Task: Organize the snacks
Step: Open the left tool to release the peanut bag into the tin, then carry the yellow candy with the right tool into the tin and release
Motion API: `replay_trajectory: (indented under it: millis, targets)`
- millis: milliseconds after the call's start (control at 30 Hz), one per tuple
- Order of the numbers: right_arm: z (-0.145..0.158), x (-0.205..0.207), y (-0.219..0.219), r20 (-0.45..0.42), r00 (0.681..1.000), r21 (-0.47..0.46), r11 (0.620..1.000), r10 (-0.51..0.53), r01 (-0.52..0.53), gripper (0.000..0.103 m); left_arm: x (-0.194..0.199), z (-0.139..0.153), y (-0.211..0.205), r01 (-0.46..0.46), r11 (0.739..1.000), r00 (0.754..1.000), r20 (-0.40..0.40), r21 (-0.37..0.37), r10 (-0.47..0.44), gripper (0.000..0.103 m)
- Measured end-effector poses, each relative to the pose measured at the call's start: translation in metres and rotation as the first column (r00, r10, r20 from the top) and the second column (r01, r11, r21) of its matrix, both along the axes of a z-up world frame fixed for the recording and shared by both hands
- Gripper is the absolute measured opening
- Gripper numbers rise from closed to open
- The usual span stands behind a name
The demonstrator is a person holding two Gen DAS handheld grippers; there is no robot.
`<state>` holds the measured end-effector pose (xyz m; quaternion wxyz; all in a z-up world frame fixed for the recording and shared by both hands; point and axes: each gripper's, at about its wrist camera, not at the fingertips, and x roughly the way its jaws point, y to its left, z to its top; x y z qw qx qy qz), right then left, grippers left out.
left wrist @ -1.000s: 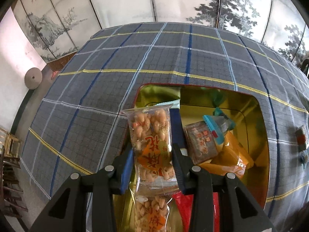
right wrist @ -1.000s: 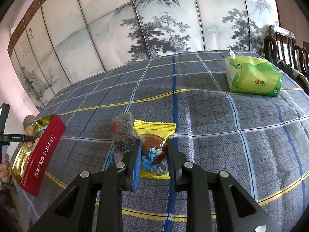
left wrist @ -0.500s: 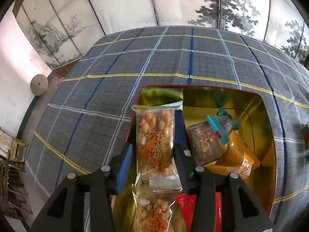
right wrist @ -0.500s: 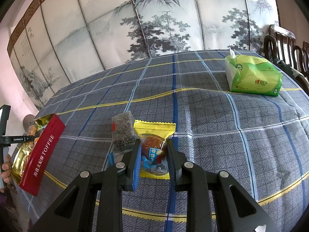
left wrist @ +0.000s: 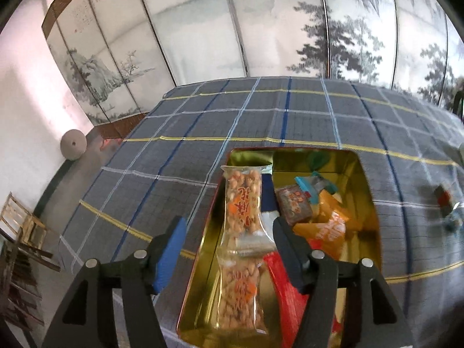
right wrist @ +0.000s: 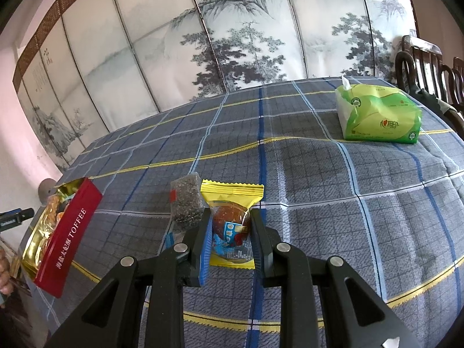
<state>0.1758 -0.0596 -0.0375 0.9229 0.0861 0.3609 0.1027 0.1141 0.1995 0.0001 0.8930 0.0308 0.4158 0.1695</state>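
Left tool (left wrist: 227, 245): fingers spread wide, holding nothing, poised over the near end of the tin (left wrist: 366, 174). Two peanut packets (left wrist: 243, 203) lie end to end in the tin's left half, between the fingers but not touched by them. To their right in the tin: a red wrapper (left wrist: 285, 290), an orange packet (left wrist: 327, 226), a brown wrapped square (left wrist: 294, 206) and a teal-edged wrapper (left wrist: 314, 184). The tin sits on the plaid tabletop (left wrist: 174, 179).

Right tool (right wrist: 229, 236): fingers narrow, closed against both sides of a yellow-edged pastry packet (right wrist: 230, 217), which lies on the tabletop (right wrist: 333, 203). Just left of that packet, touching it, is a dark seed bar in clear wrap (right wrist: 186, 203). Further left, near the tabletop edge, stands the tin (right wrist: 68, 237), its red side reading TOFFEE. Far right: a green tissue pack (right wrist: 377, 116). Beyond: a painted folding screen (right wrist: 232, 43).
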Motion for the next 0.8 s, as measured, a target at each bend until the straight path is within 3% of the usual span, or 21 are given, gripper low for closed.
replay_trajectory:
  millis: [400, 567, 800]
  targets:
    - [0.017, -0.019, 0.016, 0.012, 0.999, 0.029, 0.998, 0.053, -0.053, 0.023, -0.042, 0.020, -0.015, 0.026, 1.000, 0.999, 0.031, -0.010, -0.025, 0.064]
    - [0.039, -0.029, 0.044, 0.047, 0.990, 0.056, 0.989, 0.136, -0.138, 0.023, -0.054, 0.022, -0.018, 0.032, 0.999, 0.999, 0.031, -0.020, -0.031, 0.064]
    - [0.067, -0.050, 0.108, 0.089, 0.949, 0.045, 0.950, 0.304, -0.308, 0.024, -0.070, 0.022, -0.020, 0.042, 0.999, 0.999, 0.036, -0.020, -0.041, 0.064]
